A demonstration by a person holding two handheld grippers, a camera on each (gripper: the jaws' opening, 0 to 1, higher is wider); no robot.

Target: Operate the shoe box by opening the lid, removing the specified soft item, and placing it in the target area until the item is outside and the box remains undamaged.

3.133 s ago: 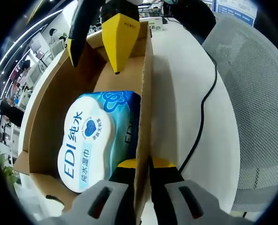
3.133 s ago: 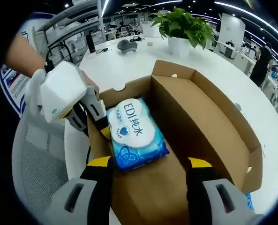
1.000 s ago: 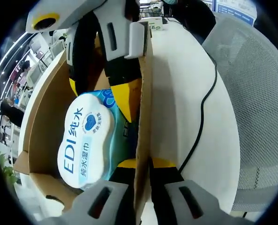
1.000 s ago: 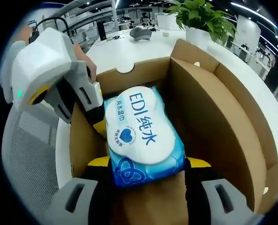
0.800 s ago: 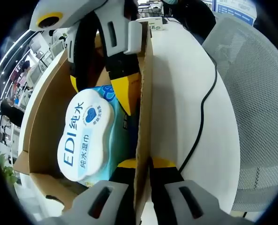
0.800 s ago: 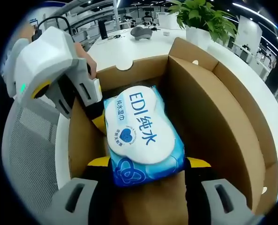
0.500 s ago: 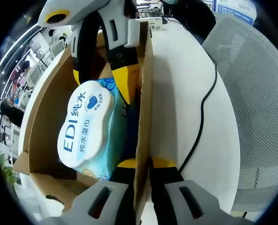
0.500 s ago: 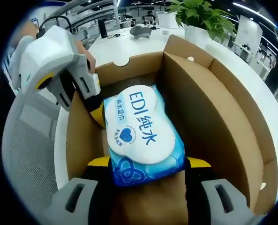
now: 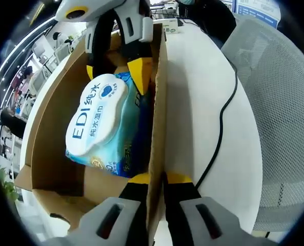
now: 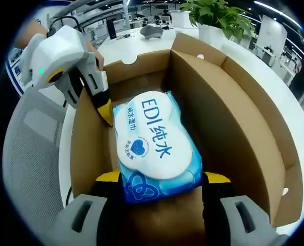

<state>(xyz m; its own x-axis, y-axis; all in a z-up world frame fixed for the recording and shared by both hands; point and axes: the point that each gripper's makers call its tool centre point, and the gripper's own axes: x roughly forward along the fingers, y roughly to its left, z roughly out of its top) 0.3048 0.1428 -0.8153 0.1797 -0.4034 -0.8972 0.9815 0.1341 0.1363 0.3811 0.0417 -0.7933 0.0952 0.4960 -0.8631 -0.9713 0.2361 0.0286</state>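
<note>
Left gripper (image 9: 153, 179): yellow-tipped jaws shut on the side wall of the brown cardboard shoe box (image 9: 158, 92), one jaw each side | Right gripper (image 10: 162, 180): jaws clamped on the near end of the blue wet-wipes pack (image 10: 155, 146), raised inside the box

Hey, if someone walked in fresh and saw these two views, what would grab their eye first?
Most striking is the blue soft pack of wet wipes with a white lid, gripped at its near end by the right gripper inside the open brown cardboard shoe box. Next, the left gripper is pinching the box's side wall, beside a black cable on the white table.
</note>
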